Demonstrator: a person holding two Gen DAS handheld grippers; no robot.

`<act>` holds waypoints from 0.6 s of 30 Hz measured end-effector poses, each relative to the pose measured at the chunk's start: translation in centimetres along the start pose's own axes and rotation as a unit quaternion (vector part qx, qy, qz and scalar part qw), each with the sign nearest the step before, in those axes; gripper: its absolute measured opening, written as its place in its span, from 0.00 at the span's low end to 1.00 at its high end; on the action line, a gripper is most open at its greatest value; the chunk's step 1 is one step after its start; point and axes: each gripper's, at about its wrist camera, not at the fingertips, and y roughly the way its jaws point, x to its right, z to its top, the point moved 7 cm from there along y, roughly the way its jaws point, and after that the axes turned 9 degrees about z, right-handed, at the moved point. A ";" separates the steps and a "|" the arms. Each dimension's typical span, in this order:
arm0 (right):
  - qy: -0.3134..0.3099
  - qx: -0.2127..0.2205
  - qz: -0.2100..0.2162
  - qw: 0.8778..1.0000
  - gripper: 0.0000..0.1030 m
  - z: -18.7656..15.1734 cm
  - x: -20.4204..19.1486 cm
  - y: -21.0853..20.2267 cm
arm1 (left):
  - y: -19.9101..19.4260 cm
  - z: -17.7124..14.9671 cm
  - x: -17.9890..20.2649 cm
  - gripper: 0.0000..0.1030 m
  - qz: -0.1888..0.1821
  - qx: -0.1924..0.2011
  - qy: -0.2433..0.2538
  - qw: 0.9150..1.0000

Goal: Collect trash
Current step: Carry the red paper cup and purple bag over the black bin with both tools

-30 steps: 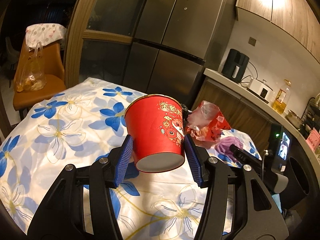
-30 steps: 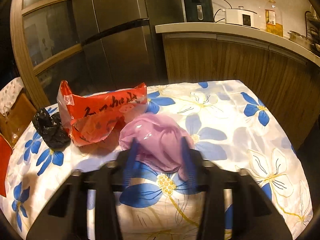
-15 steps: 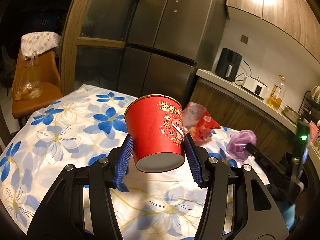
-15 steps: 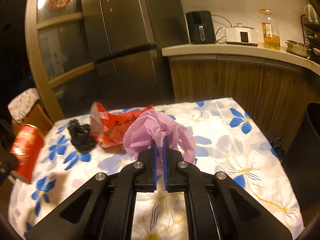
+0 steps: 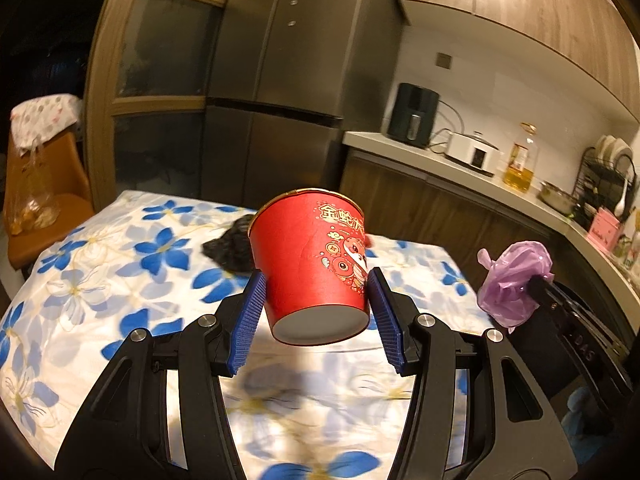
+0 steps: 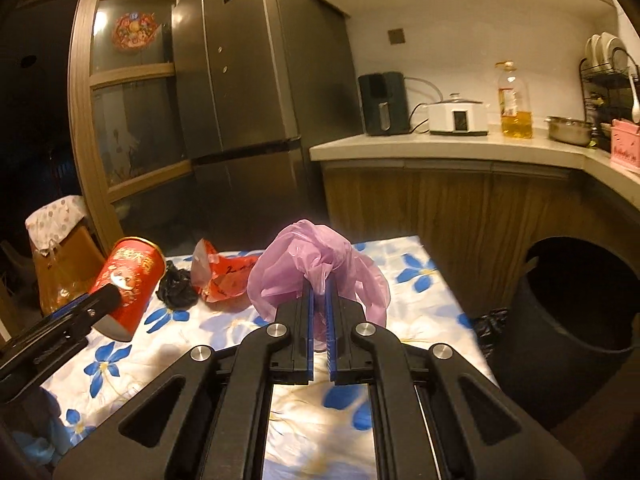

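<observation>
Purple plastic bag pinched in the closed right hand-held gripper, lifted above the floral desk. Dark bin stood open to its right, nearer this hand. Red paper cup clamped, tilted, in the left hand-held gripper. Red wrapper and black bag left on the desk, farther left.
</observation>
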 end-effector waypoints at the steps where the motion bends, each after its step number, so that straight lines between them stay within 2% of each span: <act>1: 0.000 0.005 -0.004 1.000 0.06 0.2 0.5 -0.6 | -0.2 0.0 0.7 0.50 -0.004 0.002 0.005 1.000; 18: 0.017 0.056 -0.088 0.994 0.06 1.4 8.4 -8.6 | -2.1 -0.2 12.9 0.50 -0.077 0.017 0.072 0.994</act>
